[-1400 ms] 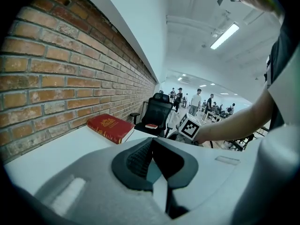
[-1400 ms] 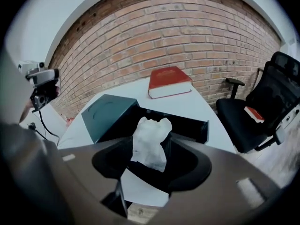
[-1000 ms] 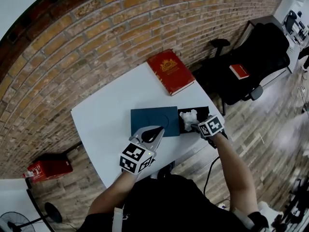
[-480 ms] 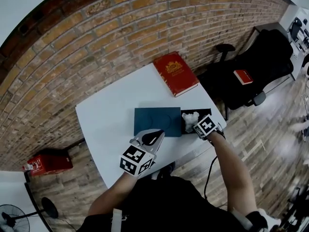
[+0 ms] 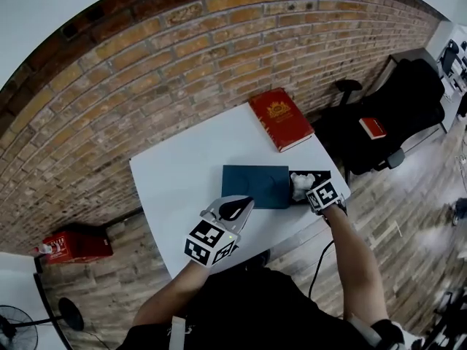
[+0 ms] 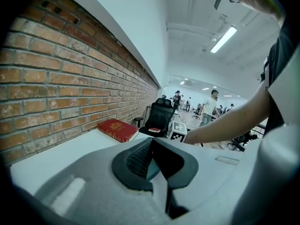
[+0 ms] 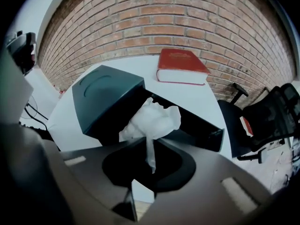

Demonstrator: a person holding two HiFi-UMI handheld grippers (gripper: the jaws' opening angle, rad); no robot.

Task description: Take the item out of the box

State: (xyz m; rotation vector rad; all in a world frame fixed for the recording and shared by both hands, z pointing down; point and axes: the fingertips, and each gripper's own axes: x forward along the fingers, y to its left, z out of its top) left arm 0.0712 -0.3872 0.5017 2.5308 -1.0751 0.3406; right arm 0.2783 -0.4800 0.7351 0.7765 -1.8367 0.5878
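The right tool (image 7: 149,149), whose jaws have just been closing on a strand of the white paper (image 7: 152,118), hides its own tips and the paper's near side in the head view. The lid (image 7: 104,96) covers the end of the box (image 7: 201,129) toward the bench's (image 5: 182,181) middle, and the box's inside is too dark to read. Seen from the left tool (image 6: 153,142), the whole box lies behind that tool's body. The book's (image 5: 281,117) cover print is too small to read. The 2 arms (image 5: 352,248) cover stretches of the bench's near edge. A fan (image 5: 13,328) is cut off by the picture's edge.
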